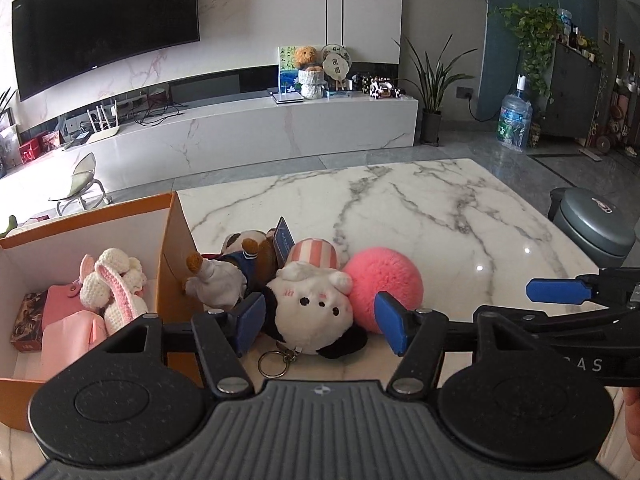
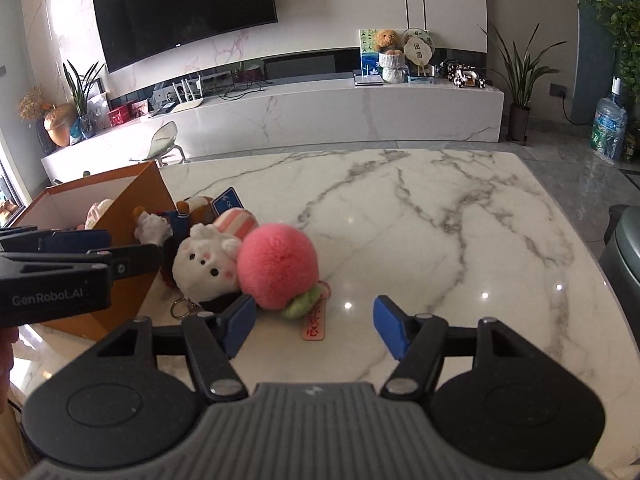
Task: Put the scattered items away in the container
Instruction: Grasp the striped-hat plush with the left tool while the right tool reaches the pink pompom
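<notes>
Left wrist view: left gripper (image 1: pixel 320 320) spread wide, jaws released, straddling the white plush (image 1: pixel 310 312) without pinching it. Pink pompom (image 1: pixel 386 286) touching that plush at 3 o'clock; brown-and-navy plush (image 1: pixel 236 268) at 11 o'clock, against the orange box (image 1: pixel 176 256). Crocheted bunny (image 1: pixel 112 284) already inside the box.

Right wrist view: right gripper (image 2: pixel 316 326) likewise released, nothing between the pads, hovering over the marble table (image 2: pixel 440 220). Pompom at 11 o'clock, pink tag (image 2: pixel 313 324) just below it.
</notes>
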The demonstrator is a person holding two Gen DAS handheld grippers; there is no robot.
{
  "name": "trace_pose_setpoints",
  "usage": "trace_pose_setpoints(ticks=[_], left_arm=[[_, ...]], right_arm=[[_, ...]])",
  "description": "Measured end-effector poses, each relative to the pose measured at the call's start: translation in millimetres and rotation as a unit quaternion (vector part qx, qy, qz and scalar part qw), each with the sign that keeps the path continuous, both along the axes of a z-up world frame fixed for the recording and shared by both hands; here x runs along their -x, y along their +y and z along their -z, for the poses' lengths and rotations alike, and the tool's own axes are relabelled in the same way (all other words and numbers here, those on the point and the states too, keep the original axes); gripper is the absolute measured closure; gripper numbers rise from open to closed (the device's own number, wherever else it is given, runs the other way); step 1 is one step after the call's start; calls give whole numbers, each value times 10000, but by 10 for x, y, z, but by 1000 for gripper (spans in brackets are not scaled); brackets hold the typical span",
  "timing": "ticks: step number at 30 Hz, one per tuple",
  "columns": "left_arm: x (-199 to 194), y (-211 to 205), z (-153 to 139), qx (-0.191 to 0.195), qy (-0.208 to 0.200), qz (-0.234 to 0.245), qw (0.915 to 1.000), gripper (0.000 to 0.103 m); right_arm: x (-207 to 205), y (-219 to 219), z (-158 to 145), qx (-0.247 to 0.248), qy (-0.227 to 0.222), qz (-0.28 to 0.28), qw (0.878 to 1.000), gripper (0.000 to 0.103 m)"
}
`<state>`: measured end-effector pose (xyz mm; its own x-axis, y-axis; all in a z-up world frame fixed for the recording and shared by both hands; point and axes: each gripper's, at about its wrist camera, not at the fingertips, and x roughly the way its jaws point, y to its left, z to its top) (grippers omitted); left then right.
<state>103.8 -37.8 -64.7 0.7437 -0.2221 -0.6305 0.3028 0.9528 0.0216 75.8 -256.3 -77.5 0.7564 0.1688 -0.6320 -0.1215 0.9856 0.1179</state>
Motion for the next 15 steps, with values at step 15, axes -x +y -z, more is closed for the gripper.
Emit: trace_pose_setpoints(ticks=[15], left_arm=[[-685, -102, 344, -436, 411, 251, 9979, 26]], right_arm=[[-632, 128, 294, 146, 166, -553, 9982, 34]])
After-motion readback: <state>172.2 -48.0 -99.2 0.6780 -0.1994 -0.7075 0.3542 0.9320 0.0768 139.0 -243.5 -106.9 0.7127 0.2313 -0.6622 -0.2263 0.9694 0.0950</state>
